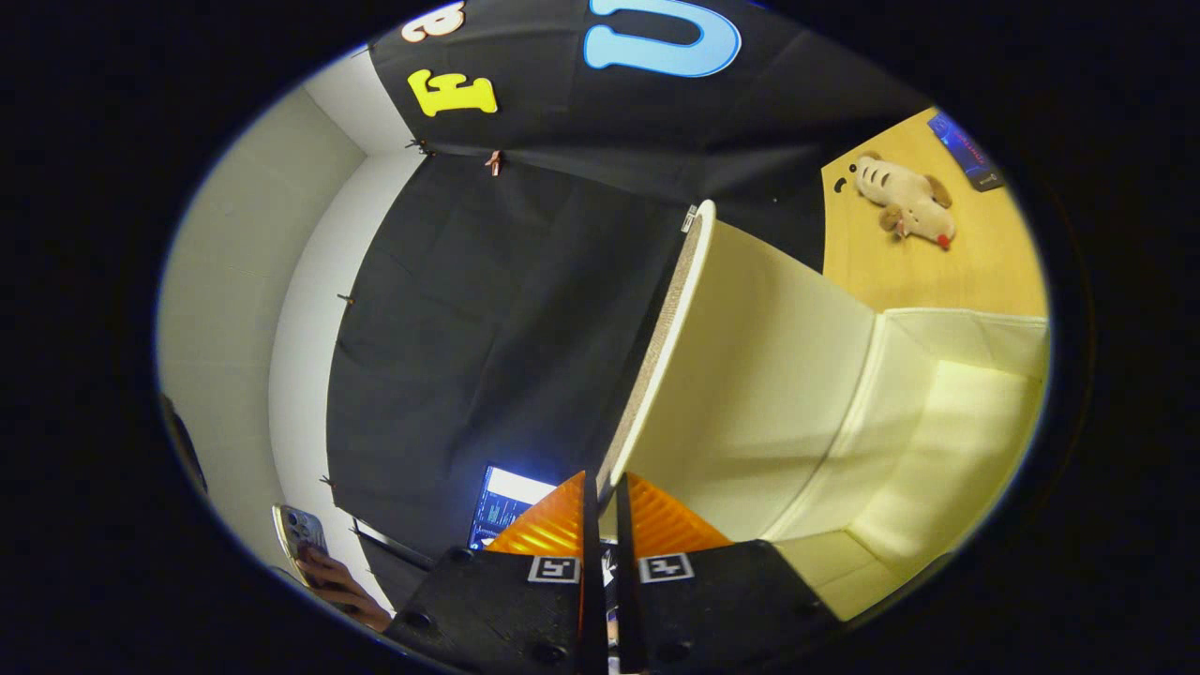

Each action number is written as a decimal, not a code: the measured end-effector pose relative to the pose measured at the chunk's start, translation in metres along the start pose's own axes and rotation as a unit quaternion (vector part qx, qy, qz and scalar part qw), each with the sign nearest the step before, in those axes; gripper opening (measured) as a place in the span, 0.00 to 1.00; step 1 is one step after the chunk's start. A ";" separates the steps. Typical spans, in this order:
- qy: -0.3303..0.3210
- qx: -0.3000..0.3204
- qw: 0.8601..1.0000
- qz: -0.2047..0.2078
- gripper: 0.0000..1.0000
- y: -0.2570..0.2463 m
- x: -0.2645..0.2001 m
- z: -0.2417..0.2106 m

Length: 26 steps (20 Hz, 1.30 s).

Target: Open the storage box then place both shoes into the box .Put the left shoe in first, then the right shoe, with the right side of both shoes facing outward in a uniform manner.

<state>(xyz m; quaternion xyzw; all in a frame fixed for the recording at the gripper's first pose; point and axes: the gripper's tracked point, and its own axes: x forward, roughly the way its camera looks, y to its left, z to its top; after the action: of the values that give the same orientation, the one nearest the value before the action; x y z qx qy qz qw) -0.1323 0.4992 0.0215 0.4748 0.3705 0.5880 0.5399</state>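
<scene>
The gripper has its two fingers drawn in close, with the thin edge of the lid pinched between them; both fingers press on that edge, one from each side. The lid stands swung up and open, rising away from the fingers toward the dark cloth wall. Its pale inner face is turned to the box side, and its speckled rim runs in a long curve from the fingertips up to a rounded top corner.

The box lies just beyond and to one side of the fingers, joined to the lid along a creased hinge. Its inside is pale cream, lit brighter toward the far wall, and I can see no shoe in the part that shows.

Past the box is a wooden table. On it lies a small plush toy, cream with dark stripes, and a dark blue flat thing near the far edge; what that is I cannot tell.

On the other side of the fingers, low down, a lit screen glows against the cloth. Farther off, a person's hand holds a phone beside the white wall.
</scene>
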 end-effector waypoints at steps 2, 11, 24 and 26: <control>0.001 -0.011 1.000 -0.008 0.09 0.001 0.024 -0.002; -0.029 -0.001 0.999 -0.034 0.61 -0.021 0.051 0.014; -0.126 -0.119 0.957 -0.233 0.93 -0.098 -0.131 0.067; -0.134 -0.119 0.942 -0.284 0.97 -0.118 -0.172 0.073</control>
<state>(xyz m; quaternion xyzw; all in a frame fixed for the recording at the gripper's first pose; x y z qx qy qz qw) -0.0344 0.3403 -0.0978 0.3560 0.3418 0.3810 0.7819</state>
